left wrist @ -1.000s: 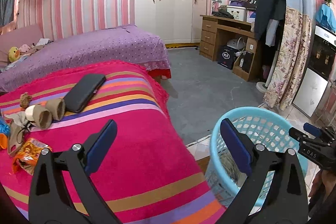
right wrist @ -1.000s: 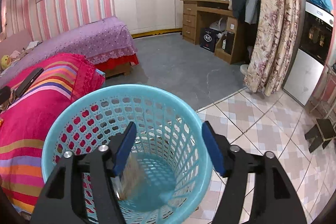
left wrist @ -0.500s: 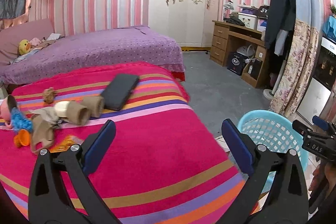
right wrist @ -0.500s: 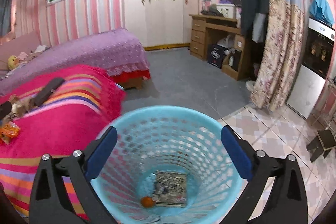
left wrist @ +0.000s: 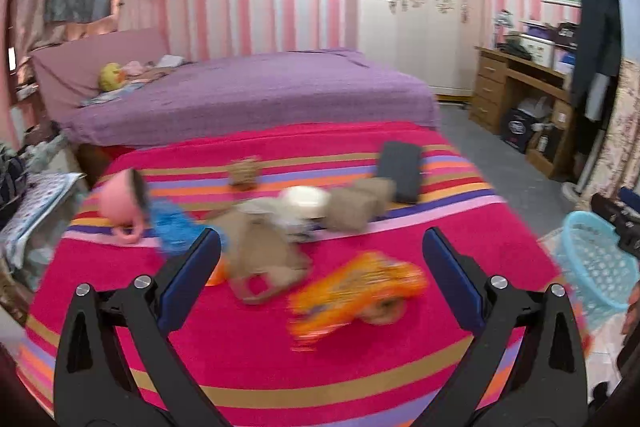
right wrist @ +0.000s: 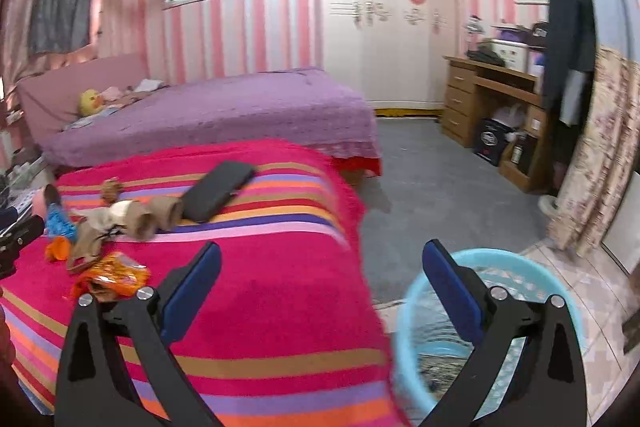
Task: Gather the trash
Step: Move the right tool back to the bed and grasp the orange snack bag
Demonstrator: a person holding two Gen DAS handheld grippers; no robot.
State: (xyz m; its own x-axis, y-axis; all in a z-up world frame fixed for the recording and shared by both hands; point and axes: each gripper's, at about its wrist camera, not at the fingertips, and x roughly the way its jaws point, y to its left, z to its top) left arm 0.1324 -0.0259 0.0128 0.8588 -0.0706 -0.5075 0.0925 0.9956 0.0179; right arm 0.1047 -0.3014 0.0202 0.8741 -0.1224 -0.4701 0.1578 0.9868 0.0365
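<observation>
No readable text, orange wrapper (left wrist: 356, 291) print too blurred

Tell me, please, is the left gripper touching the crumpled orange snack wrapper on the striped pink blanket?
Apart. The left wrist view shows the left gripper open, with the orange snack wrapper lying on the striped pink blanket between its fingers and bare blanket either side.

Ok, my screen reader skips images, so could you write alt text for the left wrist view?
The open left gripper points at an orange snack wrapper on a pink striped blanket. Behind it lie cardboard tubes, a black phone and more litter; a blue basket stands at right.
</observation>
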